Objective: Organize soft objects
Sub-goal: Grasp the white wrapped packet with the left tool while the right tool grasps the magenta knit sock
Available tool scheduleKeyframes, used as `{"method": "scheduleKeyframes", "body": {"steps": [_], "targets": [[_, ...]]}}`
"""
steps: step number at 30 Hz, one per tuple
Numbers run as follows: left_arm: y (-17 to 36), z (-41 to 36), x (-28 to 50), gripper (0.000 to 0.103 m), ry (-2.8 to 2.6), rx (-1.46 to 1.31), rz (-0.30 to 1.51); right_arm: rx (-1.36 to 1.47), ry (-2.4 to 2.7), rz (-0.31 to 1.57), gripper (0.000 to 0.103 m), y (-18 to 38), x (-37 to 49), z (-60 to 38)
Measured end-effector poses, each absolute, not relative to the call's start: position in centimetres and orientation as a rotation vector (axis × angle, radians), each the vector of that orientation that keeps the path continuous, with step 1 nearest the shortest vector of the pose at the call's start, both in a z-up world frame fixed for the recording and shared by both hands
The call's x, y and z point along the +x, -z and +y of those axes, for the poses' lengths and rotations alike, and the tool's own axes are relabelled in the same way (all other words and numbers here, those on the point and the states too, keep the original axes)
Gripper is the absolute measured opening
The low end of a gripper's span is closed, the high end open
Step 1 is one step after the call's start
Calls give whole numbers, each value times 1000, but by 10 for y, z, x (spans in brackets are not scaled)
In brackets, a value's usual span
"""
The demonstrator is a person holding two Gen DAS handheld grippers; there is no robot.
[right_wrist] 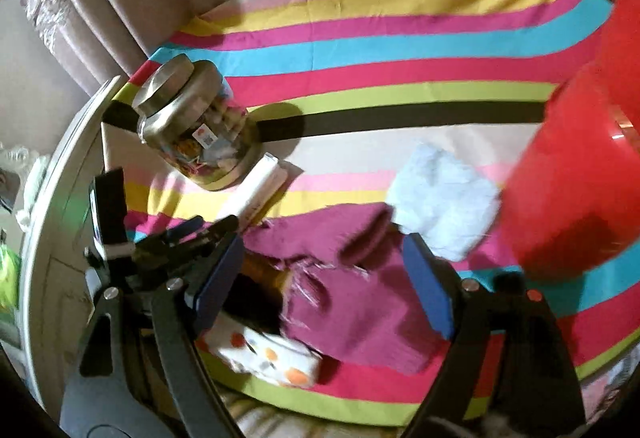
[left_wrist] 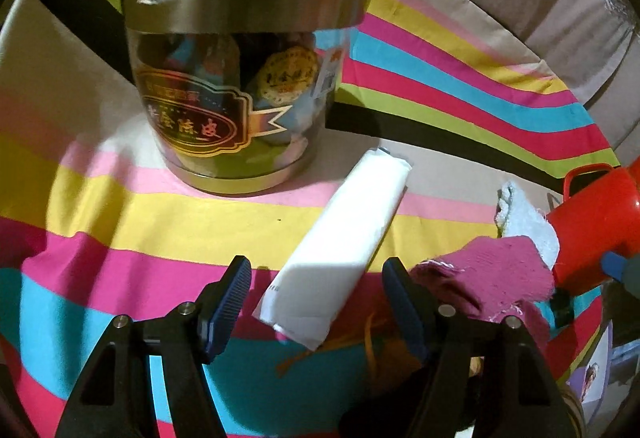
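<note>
The striped cloth (left_wrist: 120, 198) covers the desk and carries everything. The red bucket (right_wrist: 568, 174) stands to the right of the jar, well apart from it; in the right wrist view it is blurred, so how it sits is hard to tell. The jar (left_wrist: 240, 78), clear-walled with a metal lid, stands upright near the middle-left of the cloth. The magenta cloth (right_wrist: 360, 298) lies spread in front of the jar and to its right, with the pale blue cloth (right_wrist: 444, 198) just beyond it, toward the bucket. The white soft pack (left_wrist: 344, 238) lies flat close in front of the jar and to its right. Its long axis runs on a diagonal, the far end pointing toward the jar's base, the near end toward the left tool (left_wrist: 316, 302). A small dotted white item (right_wrist: 272, 354) sits at the near edge, farthest from the jar.

The left tool is spread wide and holds nothing, the near end of the pack lying between its fingers. The right tool (right_wrist: 324, 278) is likewise apart and empty, above the magenta cloth.

The risks, as I judge them: a soft pack gripped at one end may sag or slip, and the jar stands near enough that a swing of the pack's far end could knock it.
</note>
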State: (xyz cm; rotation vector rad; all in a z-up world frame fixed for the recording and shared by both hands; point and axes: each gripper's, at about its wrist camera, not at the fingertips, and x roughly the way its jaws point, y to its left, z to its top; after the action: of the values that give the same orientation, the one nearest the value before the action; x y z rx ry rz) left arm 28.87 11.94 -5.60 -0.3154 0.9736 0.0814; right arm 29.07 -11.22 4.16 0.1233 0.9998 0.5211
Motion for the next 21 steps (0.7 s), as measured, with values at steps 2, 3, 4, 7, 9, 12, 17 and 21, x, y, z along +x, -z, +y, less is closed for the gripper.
{"method": "scheduleKeyframes", "body": {"steps": [2,3,4,7,9,12,17,21], "targets": [[59,117,292,69,-63,-313,980,126,-523,1031,84,-32,300,-100],[61,117,293,69,-60,-311,983,118,-520,1046,84,-27,304,-93],[62,116,295,69,-59,-308,988,107,-513,1062,84,-21,308,-87],[70,115,300,61,-61,-299,1004,93,-494,1103,84,-3,319,-73],[70,113,300,57,-67,-275,997,76,-479,1119,84,6,323,-67],[69,111,298,53,-58,-262,982,38,-466,1139,84,20,327,-59],[70,108,295,52,-65,-260,958,15,-449,1179,84,43,329,-60],[70,110,289,49,-87,-272,944,-13,-458,1145,85,51,323,-60]]}}
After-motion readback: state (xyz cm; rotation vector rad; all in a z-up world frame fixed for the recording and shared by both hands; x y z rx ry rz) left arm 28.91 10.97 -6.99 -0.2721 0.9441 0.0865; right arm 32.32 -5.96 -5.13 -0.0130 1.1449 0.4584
